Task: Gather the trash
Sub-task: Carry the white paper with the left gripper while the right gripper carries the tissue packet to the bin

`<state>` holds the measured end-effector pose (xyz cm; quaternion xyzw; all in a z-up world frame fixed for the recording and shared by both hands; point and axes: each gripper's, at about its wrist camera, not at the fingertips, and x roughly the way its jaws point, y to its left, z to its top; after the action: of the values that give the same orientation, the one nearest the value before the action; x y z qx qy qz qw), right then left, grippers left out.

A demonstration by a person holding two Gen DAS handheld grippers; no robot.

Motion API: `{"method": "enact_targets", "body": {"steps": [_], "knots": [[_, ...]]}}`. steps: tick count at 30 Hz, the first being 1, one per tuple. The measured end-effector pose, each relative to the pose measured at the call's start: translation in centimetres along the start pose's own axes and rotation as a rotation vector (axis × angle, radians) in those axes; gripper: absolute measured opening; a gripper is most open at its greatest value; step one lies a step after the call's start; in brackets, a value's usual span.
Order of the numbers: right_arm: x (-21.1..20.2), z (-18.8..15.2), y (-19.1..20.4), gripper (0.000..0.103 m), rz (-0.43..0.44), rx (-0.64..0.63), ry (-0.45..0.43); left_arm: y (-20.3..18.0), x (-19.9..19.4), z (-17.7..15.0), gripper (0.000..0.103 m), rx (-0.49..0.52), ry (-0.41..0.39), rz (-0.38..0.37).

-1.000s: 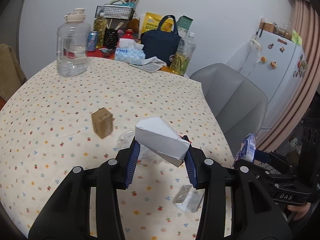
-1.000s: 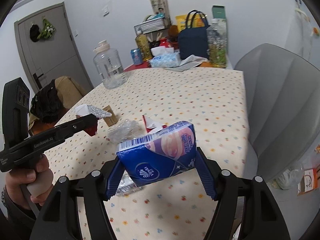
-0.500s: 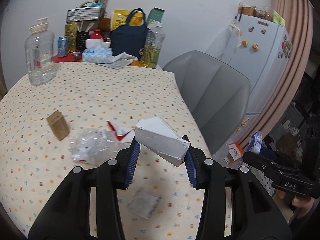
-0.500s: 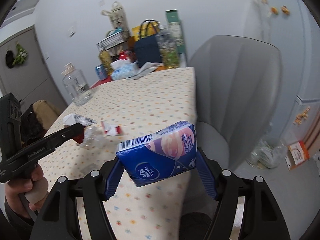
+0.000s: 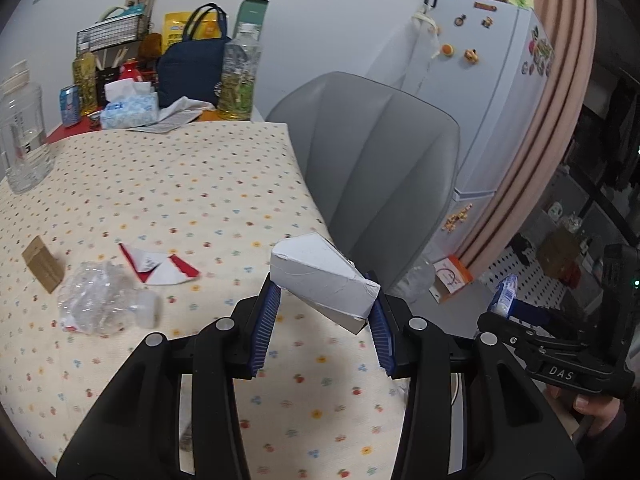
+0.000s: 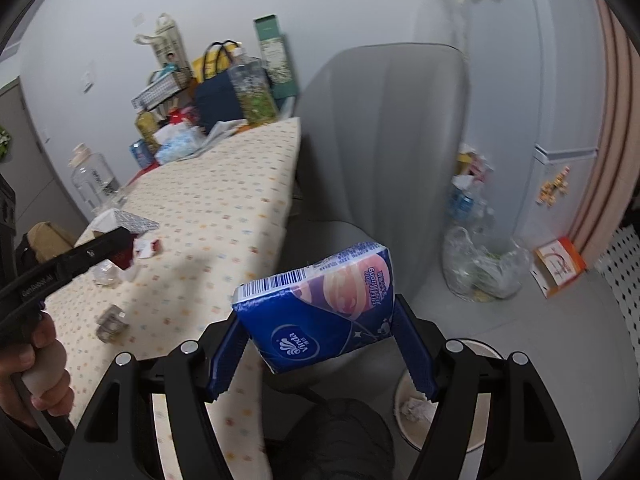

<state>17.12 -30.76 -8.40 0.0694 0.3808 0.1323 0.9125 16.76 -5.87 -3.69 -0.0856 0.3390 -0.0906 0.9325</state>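
White card carton clamped in the left gripper and a blue tissue pack pinched in the right gripper, both off the table, leave a crushed bottle, red-and-white wrapper and brown box uncollected.

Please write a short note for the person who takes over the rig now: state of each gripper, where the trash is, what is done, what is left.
Left gripper: shut on white carton, above table edge.
Right gripper: shut on blue tissue pack, beyond the table, above white bin on the floor.
Done: both pieces picked up.
Left: drop both, probably in that bin; then collect crushed bottle, red-white wrapper, brown box, foil scrap.
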Motion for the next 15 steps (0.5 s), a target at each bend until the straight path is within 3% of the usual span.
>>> {"method": "enact_targets", "body": {"steps": [15], "knots": [[-0.9, -3.1, -9.5, 0.069, -0.112, 0.146, 0.027, -7.4, 5.2, -0.7, 0.043, 0.112, 0.1, -0.064]]}}
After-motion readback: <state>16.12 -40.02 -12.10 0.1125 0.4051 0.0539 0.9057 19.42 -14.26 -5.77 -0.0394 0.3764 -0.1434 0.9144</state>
